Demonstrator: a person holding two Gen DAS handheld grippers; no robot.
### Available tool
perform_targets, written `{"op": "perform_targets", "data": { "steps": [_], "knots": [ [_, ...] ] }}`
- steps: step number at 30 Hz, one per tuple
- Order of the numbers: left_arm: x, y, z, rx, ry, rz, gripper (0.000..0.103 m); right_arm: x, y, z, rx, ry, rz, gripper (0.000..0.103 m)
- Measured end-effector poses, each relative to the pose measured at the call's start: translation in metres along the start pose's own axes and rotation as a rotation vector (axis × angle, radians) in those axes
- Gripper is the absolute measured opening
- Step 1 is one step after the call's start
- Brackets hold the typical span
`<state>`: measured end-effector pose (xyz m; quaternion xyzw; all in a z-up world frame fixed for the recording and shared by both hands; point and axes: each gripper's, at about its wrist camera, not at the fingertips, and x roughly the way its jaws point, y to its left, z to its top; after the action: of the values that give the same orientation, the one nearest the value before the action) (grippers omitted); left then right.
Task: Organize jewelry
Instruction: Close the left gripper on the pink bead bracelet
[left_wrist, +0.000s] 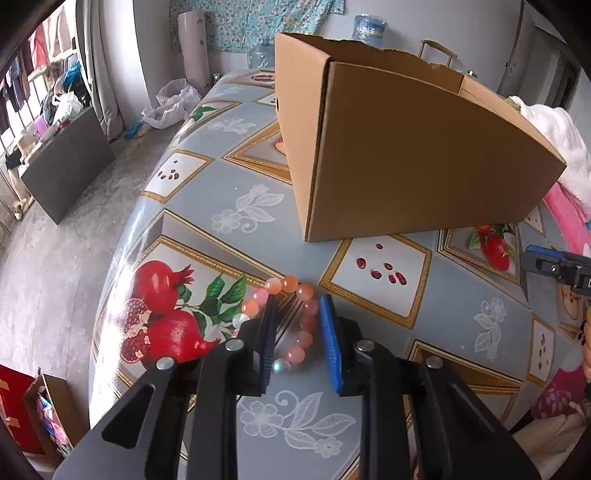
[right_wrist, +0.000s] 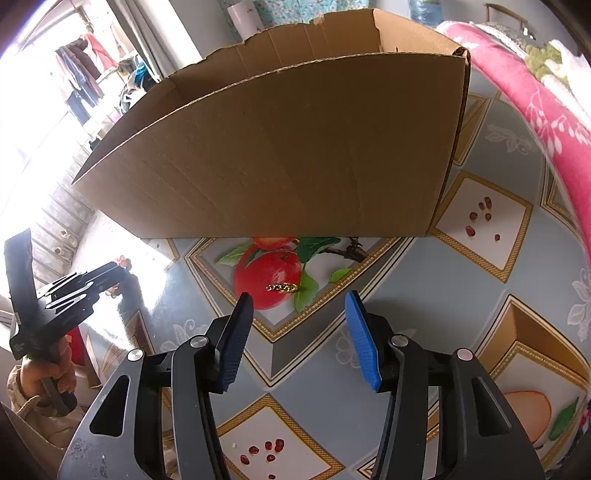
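So the bead bracelet (left_wrist: 286, 323) sits low in the middle of the left wrist view, a loop of glossy orange, pink and pearly white round beads lying flat on the pomegranate-print tablecloth (left_wrist: 229, 177), its long axis running from the bottom of the frame up toward the cardboard box (left_wrist: 406, 147). The left gripper (left_wrist: 299, 339) is partly open, its left finger planted inside the loop and the right, blue-padded one just outside, not squeezing yet. In the right wrist view the right gripper (right_wrist: 299, 339) is wide open and empty, with a small gold chain (right_wrist: 282, 287) lying crosswise on the printed red fruit just ahead of its tips, near the box (right_wrist: 280, 147).
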<state>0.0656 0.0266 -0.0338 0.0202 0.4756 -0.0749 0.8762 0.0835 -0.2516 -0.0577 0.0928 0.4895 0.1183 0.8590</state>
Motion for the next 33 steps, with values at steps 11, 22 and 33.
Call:
{"op": "perform_targets", "data": {
  "steps": [11, 22, 33],
  "knots": [
    [0.003, -0.024, 0.003, 0.002, 0.023, -0.183, 0.009, -0.008, -0.006, -0.003, 0.006, -0.023, -0.009, 0.046],
    [0.003, -0.044, 0.004, 0.058, 0.019, -0.187, 0.009, -0.001, 0.011, -0.011, -0.084, -0.021, -0.007, 0.03],
    [0.003, -0.045, 0.002, 0.069, 0.011, -0.179, 0.01, 0.011, 0.032, -0.004, -0.159, -0.062, -0.076, 0.024]
  ]
}}
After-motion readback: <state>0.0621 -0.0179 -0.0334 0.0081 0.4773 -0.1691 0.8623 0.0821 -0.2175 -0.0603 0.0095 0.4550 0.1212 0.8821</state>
